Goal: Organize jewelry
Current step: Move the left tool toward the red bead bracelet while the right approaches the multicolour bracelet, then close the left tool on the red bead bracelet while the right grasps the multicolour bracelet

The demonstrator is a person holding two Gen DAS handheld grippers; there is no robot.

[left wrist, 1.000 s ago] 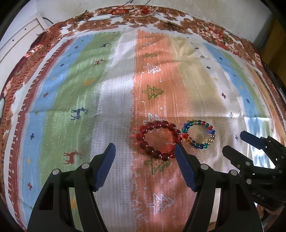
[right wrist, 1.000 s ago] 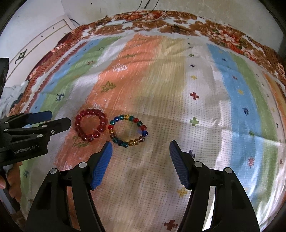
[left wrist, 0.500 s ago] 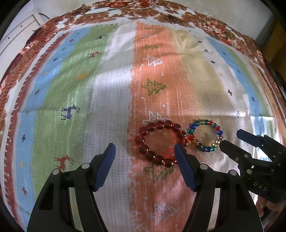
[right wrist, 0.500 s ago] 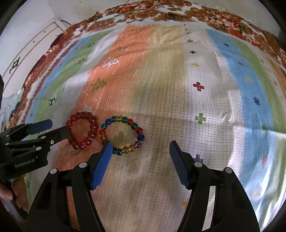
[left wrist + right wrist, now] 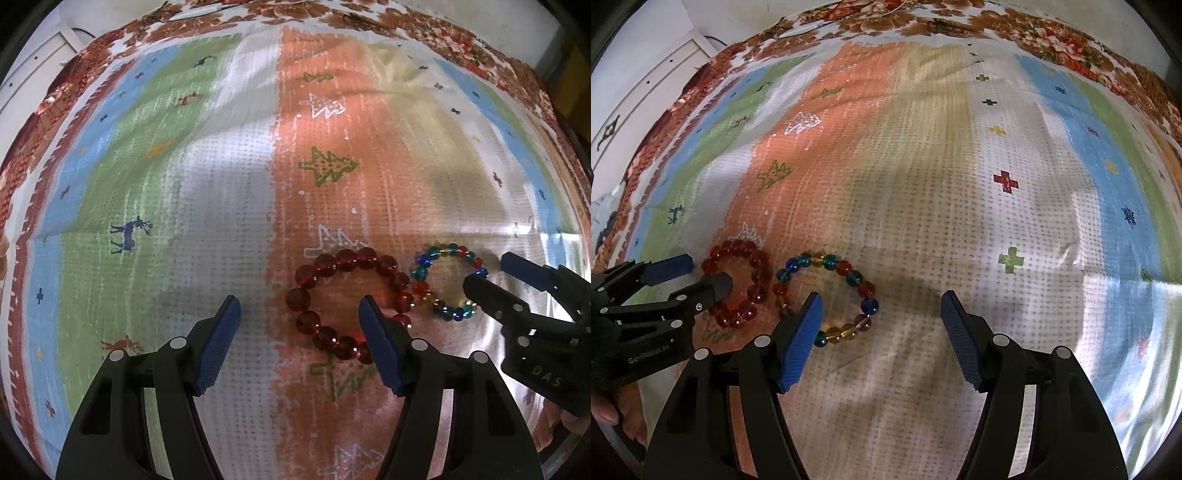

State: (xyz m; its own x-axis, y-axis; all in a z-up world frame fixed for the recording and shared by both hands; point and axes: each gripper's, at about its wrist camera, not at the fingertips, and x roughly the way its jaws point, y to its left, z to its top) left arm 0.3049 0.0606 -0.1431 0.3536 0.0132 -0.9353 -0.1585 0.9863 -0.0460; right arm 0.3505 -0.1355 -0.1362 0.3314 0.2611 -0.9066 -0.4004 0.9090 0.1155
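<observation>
Red bracelet point(image 5: 349, 302) and multicolour bracelet point(image 5: 447, 282) flat on the striped cloth point(image 5: 184, 166), side by side and touching or nearly so, probably laid out for sorting; in the left wrist view, left tongs point(image 5: 299, 345) gaping and empty, right pad over the red ring's near arc, bulk of the ring just ahead of the gap. In the right wrist view, right tongs point(image 5: 881, 338) likewise wide apart and empty, left pad over the multicolour ring's near-left beads, most beads inside the gap's left half, seemingly lined up for a pinch.
</observation>
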